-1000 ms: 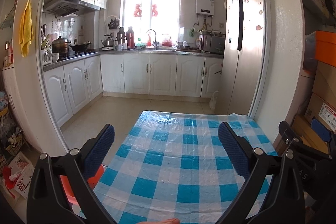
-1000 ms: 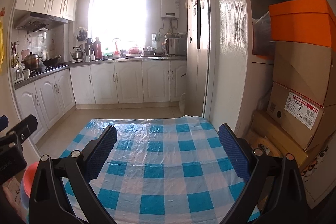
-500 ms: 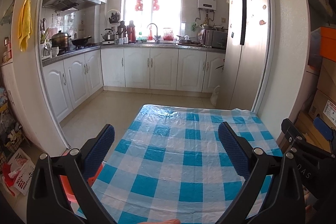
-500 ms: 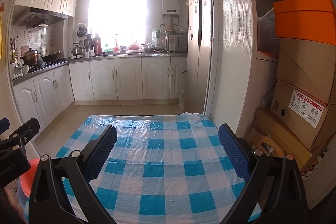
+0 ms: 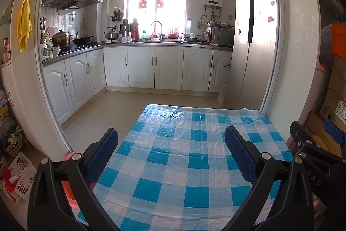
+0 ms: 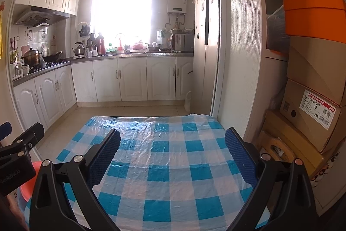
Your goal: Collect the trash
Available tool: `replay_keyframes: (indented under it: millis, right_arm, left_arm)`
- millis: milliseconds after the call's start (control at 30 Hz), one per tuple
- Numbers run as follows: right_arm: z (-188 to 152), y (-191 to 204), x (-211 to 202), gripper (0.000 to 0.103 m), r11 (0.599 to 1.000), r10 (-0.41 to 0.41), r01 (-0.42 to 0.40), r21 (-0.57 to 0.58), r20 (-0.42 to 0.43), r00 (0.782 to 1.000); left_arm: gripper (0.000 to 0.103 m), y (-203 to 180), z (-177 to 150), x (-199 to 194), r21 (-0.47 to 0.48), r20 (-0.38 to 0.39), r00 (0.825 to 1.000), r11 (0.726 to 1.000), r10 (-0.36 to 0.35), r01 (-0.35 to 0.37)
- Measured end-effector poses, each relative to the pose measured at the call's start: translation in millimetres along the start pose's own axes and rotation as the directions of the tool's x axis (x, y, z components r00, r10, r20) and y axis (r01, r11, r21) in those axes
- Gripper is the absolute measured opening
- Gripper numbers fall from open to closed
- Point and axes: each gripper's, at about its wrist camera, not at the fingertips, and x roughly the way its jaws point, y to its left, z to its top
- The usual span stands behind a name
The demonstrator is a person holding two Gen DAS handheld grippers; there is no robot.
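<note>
- Left gripper (image 5: 171, 140): held above the table (image 5: 173, 168), jaws spread wide, blue ribbed pads (image 5: 101, 153) gripping nothing.
- Right gripper (image 6: 172, 141): likewise above the table, jaws spread wide, nothing between the pads (image 6: 240, 157).
- Both grippers side by side; right gripper's black frame seen at the right edge of the left wrist view, left gripper's frame at the left edge of the right wrist view.
- Table covered with a blue-and-white checked plastic cloth (image 6: 164, 166), wrinkled and glossy, bare across all that shows.
- Trash to collect: cannot be made out on the cloth in either view.
- Red-orange round container (image 5: 67, 185) beside the table's left edge, partly hidden behind the left gripper's finger; contents not visible.
- White basket (image 5: 21, 176) on the floor at far left, holding red and white items.
- Stacked cardboard boxes (image 6: 311, 109) right of the table, orange box (image 6: 315, 14) on top.
- Beyond the table: tiled floor, white kitchen cabinets (image 5: 151, 66), a bright window (image 5: 157, 3), a tall refrigerator (image 5: 253, 40) with stickers.
- Yellow cloth (image 5: 24, 21) hanging on the left door frame.
</note>
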Motion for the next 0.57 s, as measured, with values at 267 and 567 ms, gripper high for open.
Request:
replay_keyframes:
  millis: [267,567]
  right_arm:
    - [-14,-5,30,0.096,1.0,0.024,-0.023,0.01,-0.092,0.995]
    - [-74,-31,112,0.096,0.998,-0.006,0.025,0.05,-0.348,0.937]
  left_arm:
    - [0.099,-10,-17,31,0.017,-0.064,0.998,1.0,0.005,-0.004]
    - [0.099,-47,-80,123,0.068,-0.298,0.954,0.998,0.006,0.015]
